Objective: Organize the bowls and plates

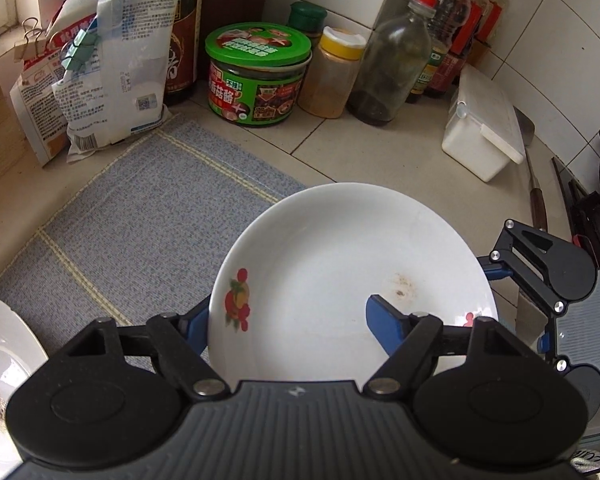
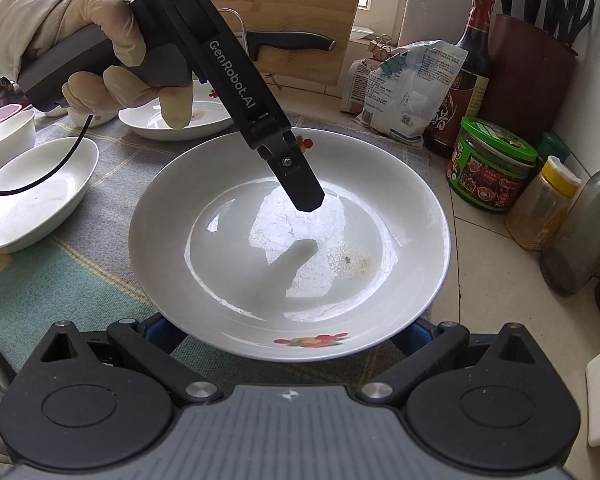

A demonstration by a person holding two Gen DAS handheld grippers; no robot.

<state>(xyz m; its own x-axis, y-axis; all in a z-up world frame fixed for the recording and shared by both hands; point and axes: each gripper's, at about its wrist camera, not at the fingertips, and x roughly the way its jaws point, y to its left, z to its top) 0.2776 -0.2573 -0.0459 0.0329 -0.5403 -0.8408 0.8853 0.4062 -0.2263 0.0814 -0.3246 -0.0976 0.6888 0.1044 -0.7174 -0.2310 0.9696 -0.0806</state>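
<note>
**A:** Grip status?
**B:** Left gripper (image 1: 288, 314) straddles the plate (image 1: 340, 248) rim, one finger inside and one outside. Right gripper (image 2: 286, 332) brackets the plate's near edge. Can't tell if either is clamping.
**A:** Step?
**B:** Looks like a two-handed transfer. Mat (image 1: 140, 220) lies under the plate's left side.
**A:** Next?
**B:** Probably stack on the second plate (image 2: 168, 122), beyond the plate's far-left rim. Keep it level and avoid the green jar (image 2: 492, 164), far right.

L gripper (image 1: 288, 320) jaws clamp white plate (image 1: 340, 264) rim, one each side; R gripper (image 1: 540, 272) at far rim; worktop (image 1: 380, 152) w/ blue mat (image 1: 148, 208).
</note>
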